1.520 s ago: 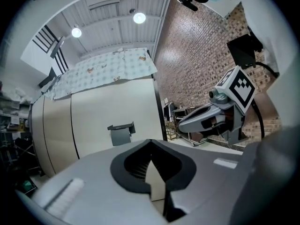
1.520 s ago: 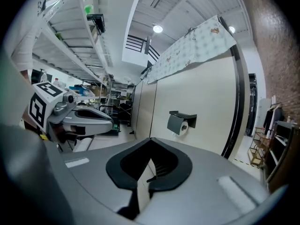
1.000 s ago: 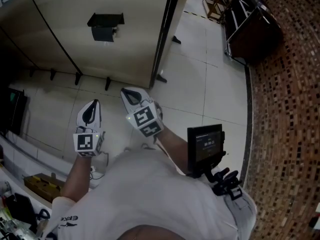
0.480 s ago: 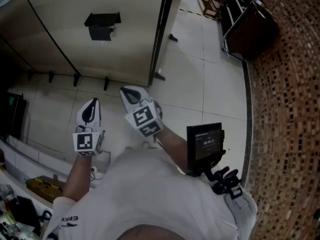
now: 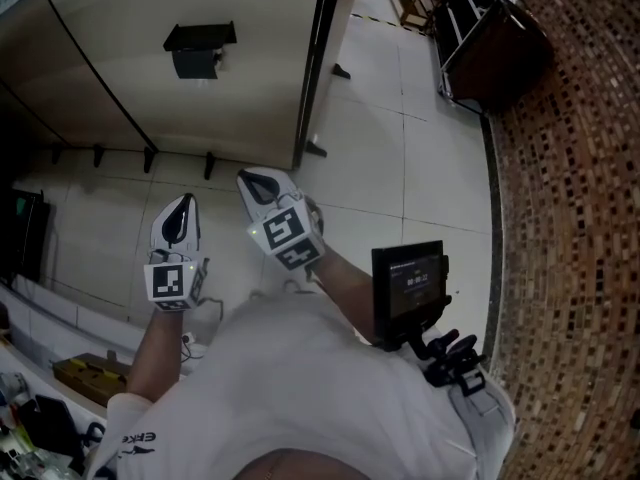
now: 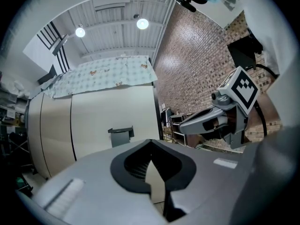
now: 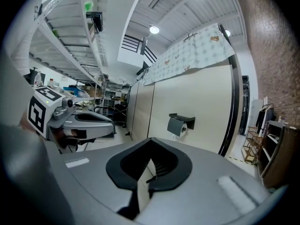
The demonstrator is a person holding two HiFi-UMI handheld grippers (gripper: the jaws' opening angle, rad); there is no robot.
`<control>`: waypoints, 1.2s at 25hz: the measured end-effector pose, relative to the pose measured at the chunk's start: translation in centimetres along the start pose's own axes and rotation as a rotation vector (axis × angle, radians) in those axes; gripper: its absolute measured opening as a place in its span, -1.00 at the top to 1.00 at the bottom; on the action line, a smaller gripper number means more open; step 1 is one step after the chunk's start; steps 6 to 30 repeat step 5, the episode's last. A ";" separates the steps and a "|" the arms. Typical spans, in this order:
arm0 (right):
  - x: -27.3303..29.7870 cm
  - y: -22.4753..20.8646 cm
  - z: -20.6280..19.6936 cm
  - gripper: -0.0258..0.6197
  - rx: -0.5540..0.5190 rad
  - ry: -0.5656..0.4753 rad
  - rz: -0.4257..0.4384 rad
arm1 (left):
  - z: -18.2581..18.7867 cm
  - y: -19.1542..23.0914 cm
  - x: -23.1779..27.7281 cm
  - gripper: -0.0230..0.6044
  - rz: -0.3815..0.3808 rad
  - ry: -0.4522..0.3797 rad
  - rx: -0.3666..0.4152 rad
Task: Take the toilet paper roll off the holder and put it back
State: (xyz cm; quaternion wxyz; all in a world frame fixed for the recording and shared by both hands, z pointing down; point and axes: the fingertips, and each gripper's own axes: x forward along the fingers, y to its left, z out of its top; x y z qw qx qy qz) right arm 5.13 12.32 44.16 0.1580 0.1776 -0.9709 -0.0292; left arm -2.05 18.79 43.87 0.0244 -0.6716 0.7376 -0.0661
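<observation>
approach step: left gripper (image 5: pixel 182 208) and right gripper (image 5: pixel 254 181) both pressed together, empty, well apart from the holder (image 5: pixel 198 48) on the panel. the roll (image 7: pixel 184 129) seems mounted. next: spread one claw and reach it.

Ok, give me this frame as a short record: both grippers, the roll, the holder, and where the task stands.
left gripper: shut, nothing between the jaws
right gripper: shut, empty, beside the left one but apart from it
toilet paper roll: on the holder, visible in the right gripper view
holder: dark, mounted on the beige partition wall
grippers to holder: both well short of it, no contact
task stage: roll not yet taken off
</observation>
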 end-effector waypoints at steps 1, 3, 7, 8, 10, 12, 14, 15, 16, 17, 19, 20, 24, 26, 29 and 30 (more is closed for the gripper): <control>0.0 0.0 0.0 0.89 -0.001 0.000 -0.001 | 0.0 0.0 0.0 0.92 0.001 -0.001 -0.003; 0.0 0.1 -0.1 0.89 -0.002 -0.001 -0.002 | -0.1 0.0 -0.2 0.92 0.005 -0.001 -0.009; -0.1 0.3 -0.2 0.89 -0.002 -0.001 -0.002 | -0.3 0.0 -0.3 0.92 0.006 0.000 -0.011; -0.1 0.3 -0.2 0.89 -0.002 -0.001 -0.002 | -0.3 0.0 -0.3 0.92 0.006 0.000 -0.011; -0.1 0.3 -0.2 0.89 -0.002 -0.001 -0.002 | -0.3 0.0 -0.3 0.92 0.006 0.000 -0.011; -0.1 0.3 -0.2 0.89 -0.002 -0.001 -0.002 | -0.3 0.0 -0.3 0.92 0.006 0.000 -0.011; -0.1 0.3 -0.2 0.89 -0.002 -0.001 -0.002 | -0.3 0.0 -0.3 0.92 0.006 0.000 -0.011; -0.1 0.3 -0.2 0.89 -0.002 -0.001 -0.002 | -0.3 0.0 -0.3 0.92 0.006 0.000 -0.011; -0.1 0.3 -0.2 0.89 -0.002 -0.001 -0.002 | -0.3 0.0 -0.3 0.92 0.006 0.000 -0.011; -0.1 0.3 -0.2 0.89 -0.002 -0.001 -0.002 | -0.3 0.0 -0.3 0.92 0.006 0.000 -0.011; -0.1 0.3 -0.2 0.89 -0.002 -0.001 -0.002 | -0.3 0.0 -0.3 0.92 0.006 0.000 -0.011; -0.1 0.3 -0.2 0.89 -0.002 -0.001 -0.002 | -0.3 0.0 -0.3 0.92 0.006 0.000 -0.011; -0.1 0.3 -0.2 0.89 -0.002 -0.001 -0.002 | -0.3 0.0 -0.3 0.92 0.006 0.000 -0.011; -0.1 0.3 -0.2 0.89 -0.002 -0.001 -0.002 | -0.3 0.0 -0.3 0.92 0.006 0.000 -0.011; -0.1 0.3 -0.2 0.89 -0.002 -0.001 -0.002 | -0.3 0.0 -0.3 0.92 0.006 0.000 -0.011; -0.1 0.3 -0.2 0.89 -0.002 -0.001 -0.002 | -0.3 0.0 -0.3 0.92 0.006 0.000 -0.011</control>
